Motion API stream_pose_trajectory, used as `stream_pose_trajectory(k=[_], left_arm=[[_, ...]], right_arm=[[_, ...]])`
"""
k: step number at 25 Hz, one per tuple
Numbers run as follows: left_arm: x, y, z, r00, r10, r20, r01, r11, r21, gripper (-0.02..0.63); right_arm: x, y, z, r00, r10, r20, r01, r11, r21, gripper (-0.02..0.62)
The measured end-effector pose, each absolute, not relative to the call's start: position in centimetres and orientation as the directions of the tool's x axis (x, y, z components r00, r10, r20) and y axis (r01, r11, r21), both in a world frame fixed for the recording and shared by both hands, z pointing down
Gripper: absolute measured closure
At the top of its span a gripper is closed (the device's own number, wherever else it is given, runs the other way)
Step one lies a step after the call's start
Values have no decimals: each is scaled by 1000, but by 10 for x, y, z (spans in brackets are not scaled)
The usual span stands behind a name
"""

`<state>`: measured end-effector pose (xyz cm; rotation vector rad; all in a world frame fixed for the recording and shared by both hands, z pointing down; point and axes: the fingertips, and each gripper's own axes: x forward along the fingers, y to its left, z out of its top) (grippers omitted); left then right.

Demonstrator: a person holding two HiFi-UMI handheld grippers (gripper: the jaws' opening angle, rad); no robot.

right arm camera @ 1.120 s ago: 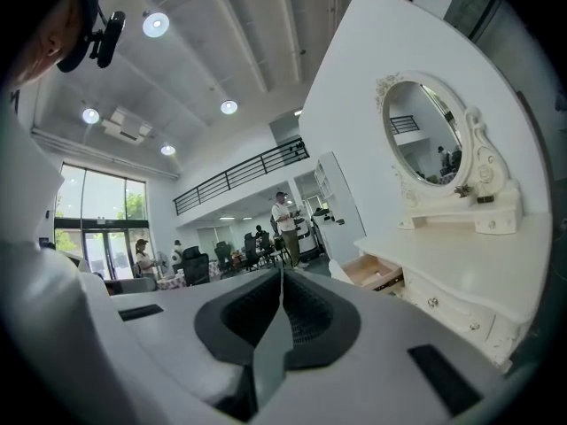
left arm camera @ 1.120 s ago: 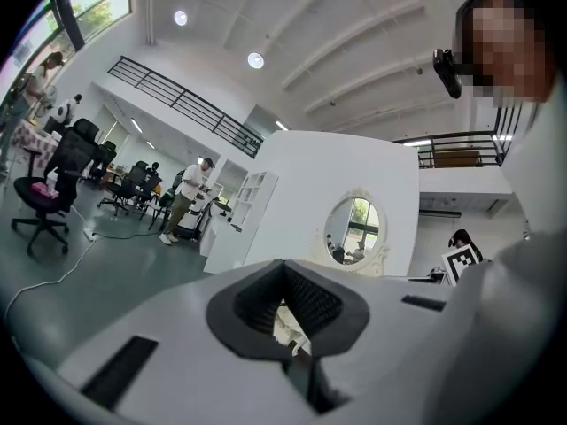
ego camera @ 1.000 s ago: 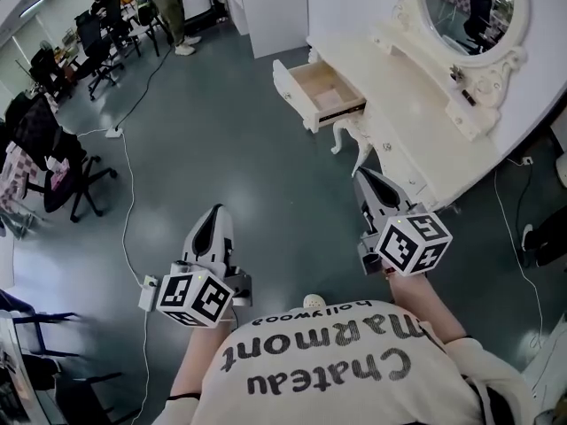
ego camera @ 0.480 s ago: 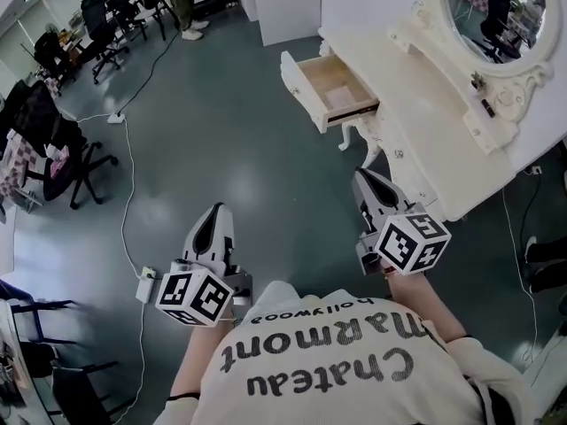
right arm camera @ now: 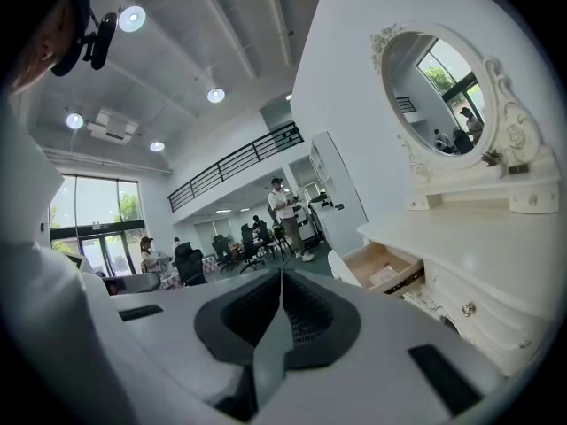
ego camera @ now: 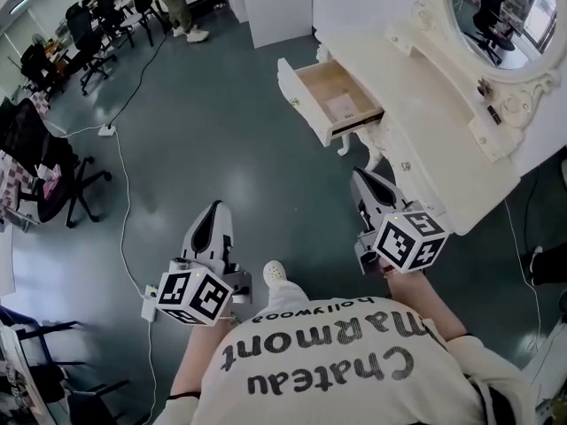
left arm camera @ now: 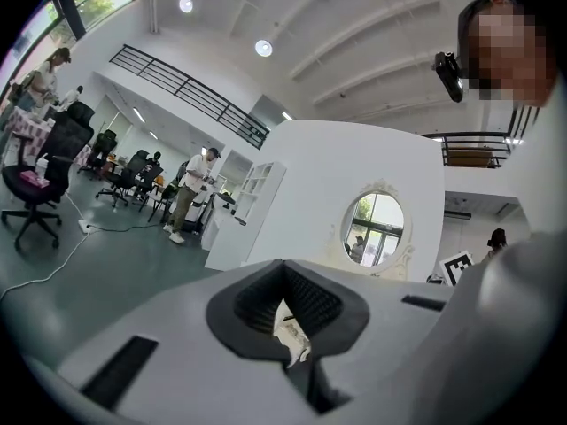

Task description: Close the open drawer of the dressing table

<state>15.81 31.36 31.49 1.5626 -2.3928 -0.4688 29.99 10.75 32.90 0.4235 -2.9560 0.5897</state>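
**Q:** So, nearest the camera, what are the tools doing?

**A:** The left gripper (ego camera: pixel 216 211) and the right gripper (ego camera: pixel 360 177) are both held low in front of the person, each with its jaws pressed together and nothing between them. The left is over bare grey floor (ego camera: pixel 221 131). The right is just beside the front edge of the dressing table (ego camera: pixel 416 113).

**Q:** And the job itself?

**A:** It looks to be at the approach stage. The drawer (ego camera: pixel 306 104) stands pulled well out from the table's far left end, apart from both grippers and beyond the right one. Neither tool touches it, so the whole push is left to do.

**Q:** What does the drawer look like?

**A:** It is cream outside, with a curved front panel facing the open floor. The pale wooden inside is nearly empty apart from a light sheet (ego camera: pixel 342 106) lying flat on the bottom. Beyond it, the oval mirror (ego camera: pixel 496 11) rises from the tabletop.
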Motion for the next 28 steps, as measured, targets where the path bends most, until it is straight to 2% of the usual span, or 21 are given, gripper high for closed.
stream_pose_trajectory(k=[14, 28], left_arm=[[27, 262, 292, -325, -946, 8, -877, 305, 372, 598], [-82, 259, 318, -324, -945, 38, -864, 312, 395, 598]], right_arm=[[178, 74, 321, -954, -279, 110, -300, 870, -391, 560], [89, 47, 405, -895, -348, 278, -441, 782, -440, 560]])
